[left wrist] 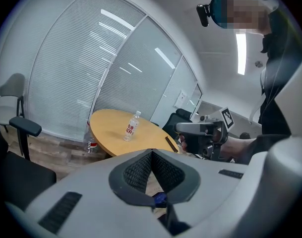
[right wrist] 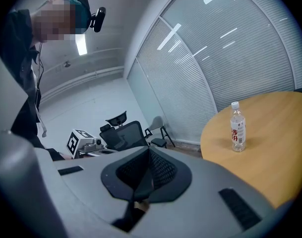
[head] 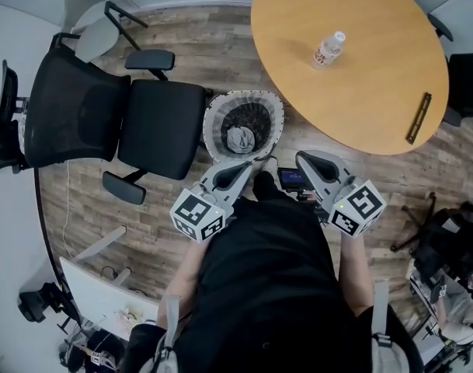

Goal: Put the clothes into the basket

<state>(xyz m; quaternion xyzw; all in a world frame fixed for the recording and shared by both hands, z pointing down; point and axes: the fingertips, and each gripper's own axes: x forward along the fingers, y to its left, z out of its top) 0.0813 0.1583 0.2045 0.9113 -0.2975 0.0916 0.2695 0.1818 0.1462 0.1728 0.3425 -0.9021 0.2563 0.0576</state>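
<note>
**Clothes in the basket, both grippers empty**

The grey clothes point(head: 240, 138) lie in a bunched lump, with no long side I can make out. They sit at the bottom of the round basket point(head: 214, 119), which stands upright between the black chair point(head: 158, 127) and the table point(head: 376, 68). My left gripper point(head: 248, 165) and right gripper point(head: 301, 158) hover near its rim, jaws pressed together on nothing.

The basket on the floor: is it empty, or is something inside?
Not empty: the head view shows a crumpled grey cloth lying at the bottom of the basket, inside its rim.
</note>
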